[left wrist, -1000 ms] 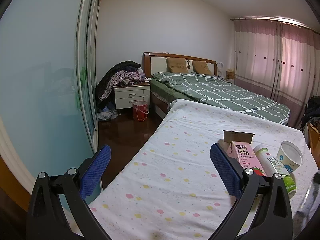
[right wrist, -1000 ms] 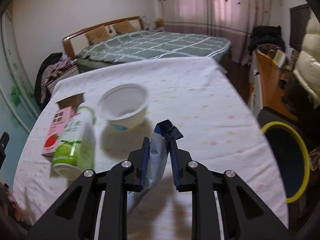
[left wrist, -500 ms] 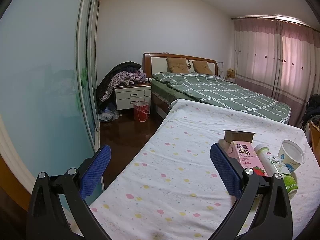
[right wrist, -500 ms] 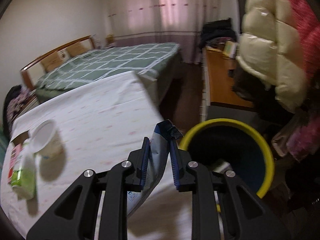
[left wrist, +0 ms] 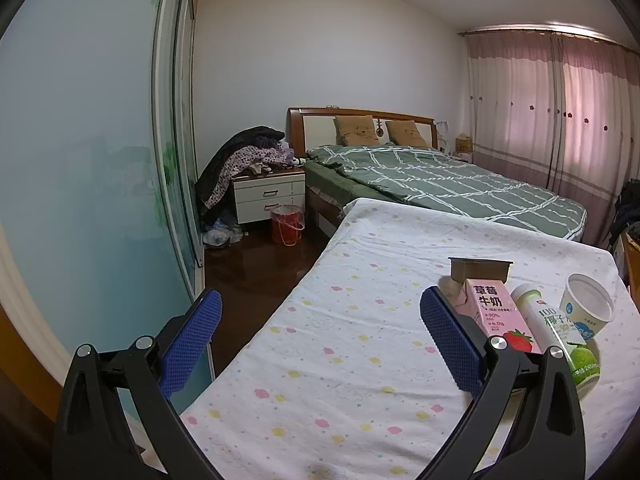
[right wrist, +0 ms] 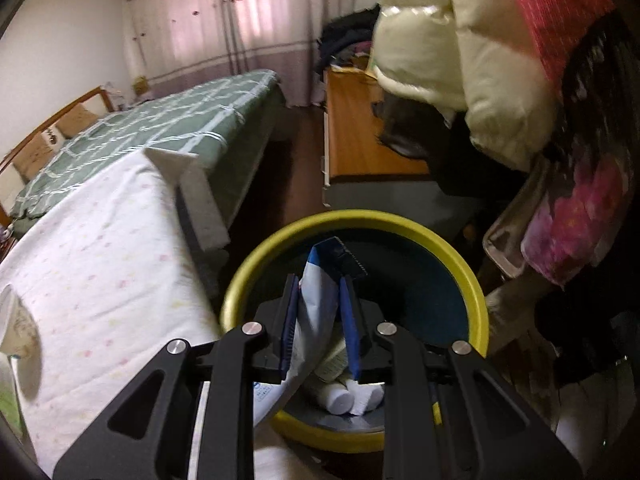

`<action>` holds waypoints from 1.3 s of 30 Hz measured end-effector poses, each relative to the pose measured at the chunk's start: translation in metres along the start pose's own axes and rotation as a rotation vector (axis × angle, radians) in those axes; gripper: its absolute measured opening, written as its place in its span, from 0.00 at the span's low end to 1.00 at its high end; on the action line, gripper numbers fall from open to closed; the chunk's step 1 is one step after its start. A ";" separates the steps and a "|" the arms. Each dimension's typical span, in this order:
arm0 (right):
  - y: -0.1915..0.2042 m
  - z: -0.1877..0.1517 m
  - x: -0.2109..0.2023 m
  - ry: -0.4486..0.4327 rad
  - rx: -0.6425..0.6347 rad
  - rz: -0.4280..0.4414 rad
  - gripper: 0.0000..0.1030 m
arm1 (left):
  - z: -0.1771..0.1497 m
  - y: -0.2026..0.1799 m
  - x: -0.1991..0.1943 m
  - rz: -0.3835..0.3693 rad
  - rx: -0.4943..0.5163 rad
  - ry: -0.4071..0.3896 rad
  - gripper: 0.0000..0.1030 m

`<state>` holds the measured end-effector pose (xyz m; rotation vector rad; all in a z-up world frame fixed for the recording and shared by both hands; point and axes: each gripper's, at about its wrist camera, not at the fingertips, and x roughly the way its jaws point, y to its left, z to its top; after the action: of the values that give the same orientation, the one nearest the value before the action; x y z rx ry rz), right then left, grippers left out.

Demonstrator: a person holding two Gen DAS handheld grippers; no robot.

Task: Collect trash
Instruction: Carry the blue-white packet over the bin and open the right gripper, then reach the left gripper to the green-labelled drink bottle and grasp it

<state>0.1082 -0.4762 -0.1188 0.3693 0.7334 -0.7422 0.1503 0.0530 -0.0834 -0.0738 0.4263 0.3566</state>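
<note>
My right gripper [right wrist: 319, 320] is shut on a blue and white snack bag [right wrist: 318, 300] and holds it over the mouth of a yellow-rimmed bin [right wrist: 478, 304]. White bottles [right wrist: 340, 398] lie at the bottom of the bin. My left gripper [left wrist: 316, 342] stands wide open above the table with nothing between its blue pads. On the spotted tablecloth [left wrist: 352, 344] to its right lie a pink strawberry milk carton [left wrist: 494, 314], a white and green bottle [left wrist: 556, 332] and a white paper cup [left wrist: 586, 308]. A small brown box [left wrist: 480, 268] sits behind the carton.
A green bed [left wrist: 440, 184] stands past the table, with a nightstand [left wrist: 268, 196] and a red bucket [left wrist: 286, 224] at its left. A wooden desk [right wrist: 360, 120] and hanging coats [right wrist: 480, 60] crowd the bin's far and right sides. The table edge [right wrist: 188, 200] runs left of the bin.
My right gripper has swung right from over the table to above the bin, still gripping the bag. The left gripper has stayed in place.
</note>
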 end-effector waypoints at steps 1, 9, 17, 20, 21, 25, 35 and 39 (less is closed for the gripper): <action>-0.002 -0.001 0.003 0.015 0.013 0.004 0.20 | 0.000 -0.001 0.000 0.000 0.002 0.000 0.95; -0.007 0.000 0.004 0.007 0.035 -0.021 0.39 | 0.000 -0.001 -0.002 0.001 0.005 -0.003 0.95; -0.002 0.001 0.001 -0.006 0.017 -0.035 0.44 | 0.000 -0.002 -0.006 0.015 0.015 -0.023 0.95; -0.001 0.001 0.002 -0.001 0.014 -0.029 0.45 | -0.002 -0.004 -0.009 0.001 0.016 -0.013 0.95; -0.001 0.001 0.003 -0.001 0.013 -0.028 0.45 | -0.003 -0.006 -0.010 -0.016 0.007 0.007 0.95; 0.000 0.002 0.002 -0.006 0.005 -0.024 0.46 | -0.013 -0.021 -0.016 -0.157 -0.041 0.114 0.95; 0.001 0.002 0.001 -0.011 0.004 0.012 0.49 | -0.036 -0.118 -0.045 -0.358 0.120 0.189 0.95; 0.001 0.002 0.001 -0.008 0.009 0.033 0.49 | -0.038 -0.143 -0.038 -0.360 0.148 0.226 0.95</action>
<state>0.1103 -0.4768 -0.1180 0.3852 0.7148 -0.7155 0.1538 -0.0982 -0.1033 -0.0450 0.6496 -0.0400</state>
